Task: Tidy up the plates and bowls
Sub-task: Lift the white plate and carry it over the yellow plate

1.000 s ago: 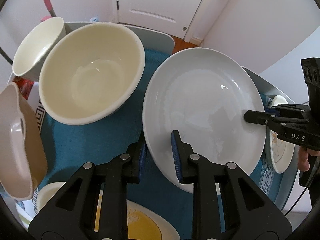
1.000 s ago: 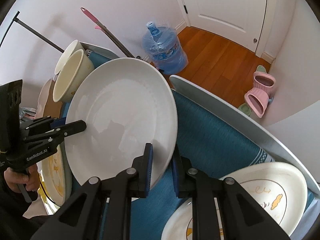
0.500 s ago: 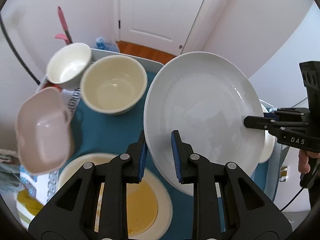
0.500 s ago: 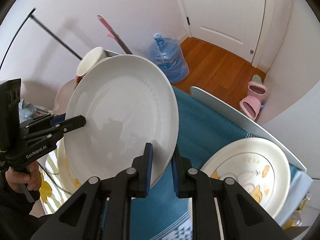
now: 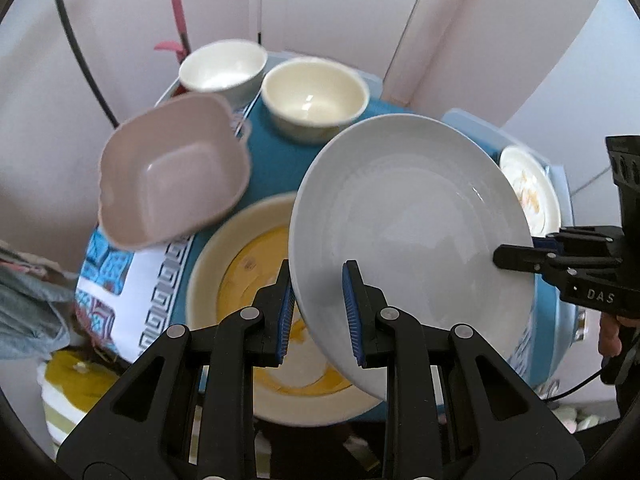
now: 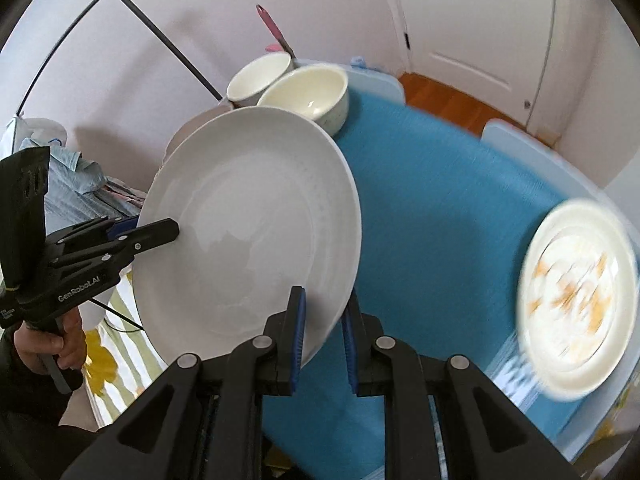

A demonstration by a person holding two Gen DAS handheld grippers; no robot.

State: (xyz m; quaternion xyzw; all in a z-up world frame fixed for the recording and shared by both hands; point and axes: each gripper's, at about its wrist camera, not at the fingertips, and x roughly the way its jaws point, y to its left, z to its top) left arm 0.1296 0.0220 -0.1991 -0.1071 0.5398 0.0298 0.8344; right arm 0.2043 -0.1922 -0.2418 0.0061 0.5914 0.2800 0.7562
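Note:
A large plain white plate [image 5: 408, 240] hangs tilted in the air above the table, held at two opposite edges. My left gripper [image 5: 318, 312] is shut on its near rim in the left wrist view. My right gripper [image 6: 323, 336] is shut on the plate [image 6: 248, 232] at the opposite rim, and its fingers [image 5: 516, 258] show at the right of the left wrist view. Below lie a yellow-centred plate [image 5: 248, 280], a pink square bowl [image 5: 172, 172], a cream bowl [image 5: 316, 98], a white bowl [image 5: 222, 66] and a patterned plate [image 6: 576, 296].
A blue cloth [image 6: 440, 200] covers the table, with pale chair backs [image 6: 532, 148] at its far edge. A black stand rod [image 6: 168, 40] and a pink-handled tool [image 6: 272, 28] rise behind the bowls. Crumpled fabric [image 5: 28, 308] lies off the table's left side.
Both grippers have risen and drawn back with the white plate between them. The bowls now look smaller and farther, and the yellow-centred plate has come into view under the plate's left edge.

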